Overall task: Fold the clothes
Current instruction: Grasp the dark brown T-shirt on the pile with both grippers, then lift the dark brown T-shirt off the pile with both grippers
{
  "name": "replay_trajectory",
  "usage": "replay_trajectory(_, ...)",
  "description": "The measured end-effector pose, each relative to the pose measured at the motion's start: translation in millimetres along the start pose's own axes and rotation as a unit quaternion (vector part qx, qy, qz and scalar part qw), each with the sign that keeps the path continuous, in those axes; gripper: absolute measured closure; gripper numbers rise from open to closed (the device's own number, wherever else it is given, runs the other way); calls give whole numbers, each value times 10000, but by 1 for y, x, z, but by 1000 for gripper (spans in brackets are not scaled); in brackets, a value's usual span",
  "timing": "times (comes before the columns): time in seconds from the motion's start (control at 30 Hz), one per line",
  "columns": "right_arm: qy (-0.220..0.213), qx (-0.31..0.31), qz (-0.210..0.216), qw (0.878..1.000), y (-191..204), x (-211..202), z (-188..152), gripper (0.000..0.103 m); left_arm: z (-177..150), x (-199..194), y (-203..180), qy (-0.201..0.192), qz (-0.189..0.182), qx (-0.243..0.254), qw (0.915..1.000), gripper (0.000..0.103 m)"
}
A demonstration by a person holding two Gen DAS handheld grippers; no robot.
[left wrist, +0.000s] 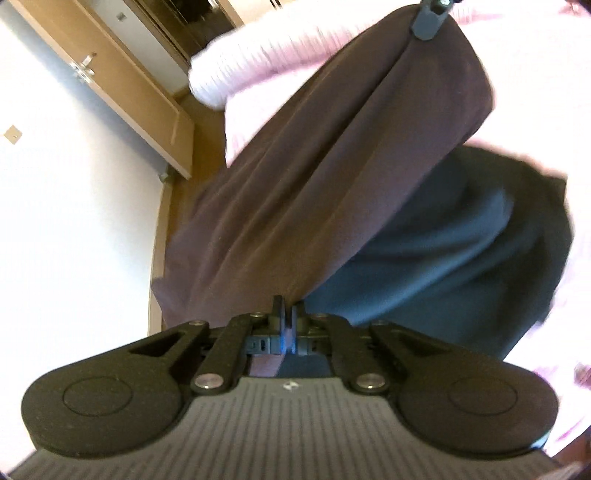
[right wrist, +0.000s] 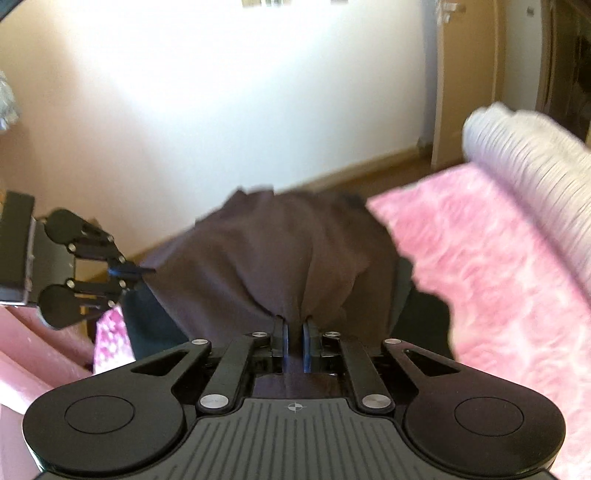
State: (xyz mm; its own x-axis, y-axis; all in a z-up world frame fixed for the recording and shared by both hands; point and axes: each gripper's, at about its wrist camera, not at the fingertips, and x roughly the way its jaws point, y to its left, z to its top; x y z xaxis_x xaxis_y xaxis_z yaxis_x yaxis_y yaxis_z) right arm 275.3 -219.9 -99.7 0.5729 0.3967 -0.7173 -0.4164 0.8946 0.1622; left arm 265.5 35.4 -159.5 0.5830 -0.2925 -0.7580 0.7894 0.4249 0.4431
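A brown garment (left wrist: 332, 166) hangs stretched between my two grippers above a pink bed cover (right wrist: 498, 277). In the left wrist view my left gripper (left wrist: 290, 317) is shut on one edge of the cloth, which runs up to the right gripper (left wrist: 430, 20) at the top. In the right wrist view the right gripper (right wrist: 294, 332) pinches a bunched fold of the brown garment (right wrist: 280, 258). The left gripper (right wrist: 142, 272) grips the cloth's far left corner. A dark blue garment (left wrist: 443, 258) lies on the bed under the brown one.
A white ribbed roll of bedding (right wrist: 535, 155) lies along the bed's far side. Beyond the bed are a strip of wooden floor (right wrist: 369, 173), a white wall (right wrist: 240, 110) and a wooden door (left wrist: 122, 85) with a metal handle.
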Motion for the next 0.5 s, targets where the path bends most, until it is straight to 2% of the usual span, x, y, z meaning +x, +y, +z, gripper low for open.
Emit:
replay_trajectory(0.07, -209, -87, -79, 9997, -2, -39, -5, 98, 19, -25, -18, -200, -7, 69, 9998, 103)
replay_trajectory(0.2, -546, 5, -358, 9979, -14, -125, -42, 98, 71, -79, -93, -612, -268, 343, 9972, 103)
replay_trajectory(0.37, -653, 587, -950, 9916, -52, -244, -128, 98, 140, -133, -209, -1022, -936, 452, 9893, 103)
replay_trajectory(0.43, -659, 865, -1242, 9863, -67, -295, -167, 98, 168, -149, -260, -1189, -1275, 520, 9833, 103)
replay_trajectory(0.5, -675, 1159, -1607, 9778, -80, -349, -207, 98, 202, -158, -313, -1430, -1671, 590, 9737, 103)
